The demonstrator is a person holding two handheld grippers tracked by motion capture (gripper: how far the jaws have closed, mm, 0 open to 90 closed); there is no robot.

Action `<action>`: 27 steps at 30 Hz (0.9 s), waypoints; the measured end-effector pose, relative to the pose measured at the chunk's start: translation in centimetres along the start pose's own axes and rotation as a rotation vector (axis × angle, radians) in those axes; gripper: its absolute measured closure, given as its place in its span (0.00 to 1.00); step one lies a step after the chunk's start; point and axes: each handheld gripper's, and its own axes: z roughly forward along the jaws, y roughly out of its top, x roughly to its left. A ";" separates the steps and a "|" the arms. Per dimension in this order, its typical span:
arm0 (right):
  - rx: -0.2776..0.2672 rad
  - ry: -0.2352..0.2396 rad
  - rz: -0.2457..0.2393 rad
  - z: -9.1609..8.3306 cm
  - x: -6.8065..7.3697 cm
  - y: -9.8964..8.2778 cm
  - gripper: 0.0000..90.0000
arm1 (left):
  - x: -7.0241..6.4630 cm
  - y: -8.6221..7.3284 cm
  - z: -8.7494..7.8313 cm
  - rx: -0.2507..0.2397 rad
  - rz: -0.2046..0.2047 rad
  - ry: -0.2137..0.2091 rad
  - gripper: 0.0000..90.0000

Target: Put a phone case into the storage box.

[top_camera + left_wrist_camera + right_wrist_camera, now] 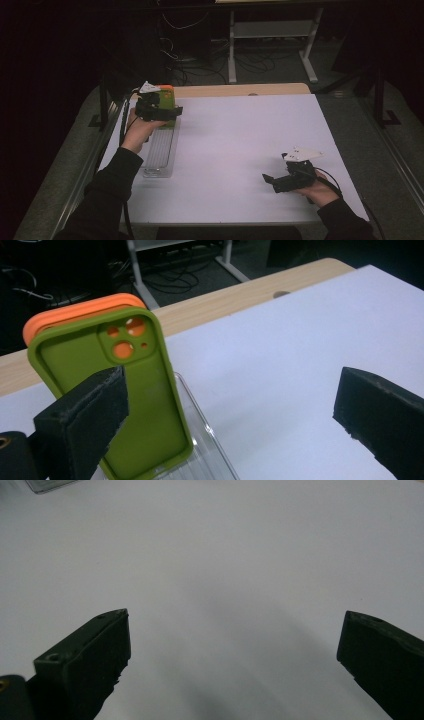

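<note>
A: How are the fingers [90, 420] of the left gripper [227, 410] seen?

B: They are spread wide, and nothing is grasped between them. One finger is seen in front of the green case [120, 400], just beside it; whether it is touched cannot be told.

A: And the case itself?

B: It is stood upright on its short end in the clear rack [210, 450], at the rack's far end. An orange case [75, 315] is stood directly behind it, pressed close, and the orange is seen through the camera holes of the green one. In the high view both cases [170, 107] are found near the far left corner of the table [240, 135], with the rack [160, 152] laid along the left edge toward the near side.

A: What is seen of the right gripper [235, 650]?

B: Its fingers [90, 655] are likewise released and wide apart, with bare white table [225, 555] between them. In the high view it [280, 180] is held low near the near right corner, well apart from the cases. A corner of the rack [47, 485] is caught at the top left of the right gripper view.

A: And beyond the table?

B: A wooden strip [240, 90] is seen along the far edge.
</note>
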 end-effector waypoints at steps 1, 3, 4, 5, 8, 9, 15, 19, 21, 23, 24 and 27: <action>0.000 0.000 0.000 0.0 0.0 0.0 0.00 | -0.1 -0.1 -0.2 0.000 0.006 -0.009 0.01; 0.000 0.000 0.000 0.0 0.0 0.0 0.00 | -0.3 -0.2 -0.4 -0.001 0.016 -0.023 0.01; -0.002 -0.001 -0.003 0.0 0.0 0.0 0.00 | -0.5 -0.2 -0.5 -0.007 0.014 -0.033 0.01; -0.003 -0.001 -0.004 0.0 0.0 0.0 0.00 | -0.6 -0.3 -0.7 0.001 0.023 -0.046 0.01; -0.004 -0.001 -0.005 0.0 -0.1 0.0 0.00 | -1.1 -0.5 -1.0 -0.002 0.034 -0.081 0.01; -0.005 -0.001 -0.006 0.0 -0.1 0.0 0.00 | -1.4 -0.7 -1.2 -0.002 0.036 -0.095 0.01; 0.000 0.004 -0.003 -0.1 0.0 0.0 0.00 | -2.3 -1.8 -2.6 -0.006 0.062 -0.159 0.01; 0.000 0.009 -0.007 -0.1 0.0 0.0 0.00 | -3.1 -2.8 -3.5 -0.006 0.084 -0.200 0.01; 0.001 0.011 -0.001 -0.2 0.0 0.1 0.00 | -3.4 -3.2 -4.0 -0.005 0.087 -0.213 0.01; -0.002 0.006 -0.017 -0.2 -0.1 0.1 0.00 | -3.7 -3.8 -4.5 -0.015 0.093 -0.231 0.01; -0.003 0.009 -0.015 -0.2 0.0 0.1 0.00 | -3.8 -4.1 -4.7 -0.015 0.098 -0.238 0.01; -0.004 0.015 -0.022 -0.3 -0.1 0.1 0.00 | -4.3 -5.0 -5.1 -0.012 0.106 -0.252 0.01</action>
